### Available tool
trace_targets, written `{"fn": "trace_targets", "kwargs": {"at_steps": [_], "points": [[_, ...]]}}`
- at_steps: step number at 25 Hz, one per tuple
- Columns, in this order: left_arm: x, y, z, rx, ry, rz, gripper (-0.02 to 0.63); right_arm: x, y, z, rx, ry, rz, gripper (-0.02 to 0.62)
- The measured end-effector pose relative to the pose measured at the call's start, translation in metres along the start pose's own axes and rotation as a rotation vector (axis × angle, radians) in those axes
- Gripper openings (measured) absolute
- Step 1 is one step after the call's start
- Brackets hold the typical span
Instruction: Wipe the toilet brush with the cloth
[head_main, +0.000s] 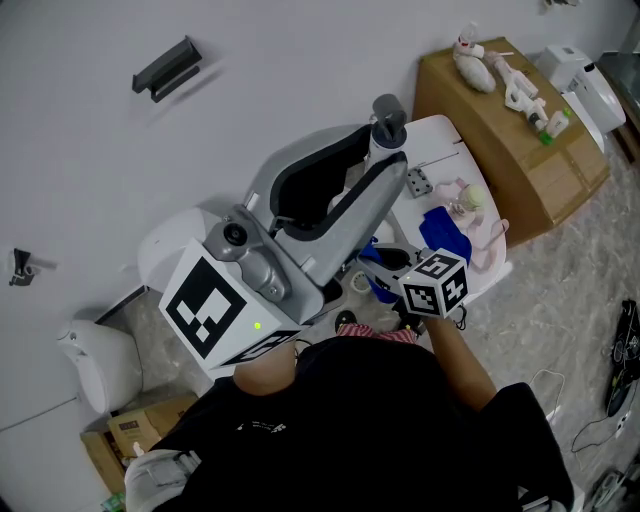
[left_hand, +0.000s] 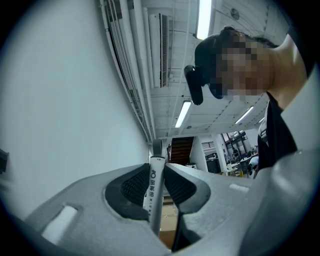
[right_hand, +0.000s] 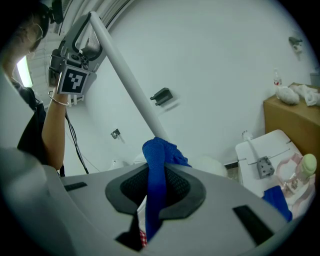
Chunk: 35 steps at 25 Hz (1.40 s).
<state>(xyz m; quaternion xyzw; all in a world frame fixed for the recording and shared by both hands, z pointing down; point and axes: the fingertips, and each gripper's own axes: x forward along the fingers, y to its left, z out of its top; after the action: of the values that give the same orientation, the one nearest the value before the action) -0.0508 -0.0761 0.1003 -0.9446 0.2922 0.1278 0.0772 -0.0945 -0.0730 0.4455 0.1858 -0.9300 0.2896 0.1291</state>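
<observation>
Toilet brush (right_hand: 122, 70): white handle only, head not made out. Upper end clamped in left gripper (left_hand: 157, 172), pads pressed on both sides, grey end cap sticking out past fingertips. In right gripper view, slanted from 11 o'clock down to centre, lower stretch lost behind cloth (right_hand: 156, 160).

Cloth: blue, bunched, pinched between closed jaws of right gripper (right_hand: 156, 175), top fold poking above fingertips and touching handle.

Head view: left gripper large at centre, marker cube at 8 o'clock, jaws aimed toward 1 o'clock. Right gripper's marker cube just beside it at 4 o'clock, jaws tucked under left gripper.

Farther out, at 1 o'clock: white table (head_main: 440, 130), carrying second blue cloth (head_main: 445, 238), small metal bracket (head_main: 420, 182) and pink-and-cream clutter (head_main: 470, 205), too small to identify.

Just beside table at 2 o'clock: cardboard box (head_main: 520, 150), white toys (head_main: 475, 62) lying on top.

Farthest, at 11 o'clock: dark holder (head_main: 165, 67) fixed on plain white wall (head_main: 300, 60).
</observation>
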Motion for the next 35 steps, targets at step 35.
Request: {"fn": "trace_targets", "kwargs": {"at_steps": [35], "points": [[-0.001,0.004,-0.005,0.011,0.012,0.032,0.089,0.006,-0.014,-0.029,0.055,0.064,-0.019,0.061]]}}
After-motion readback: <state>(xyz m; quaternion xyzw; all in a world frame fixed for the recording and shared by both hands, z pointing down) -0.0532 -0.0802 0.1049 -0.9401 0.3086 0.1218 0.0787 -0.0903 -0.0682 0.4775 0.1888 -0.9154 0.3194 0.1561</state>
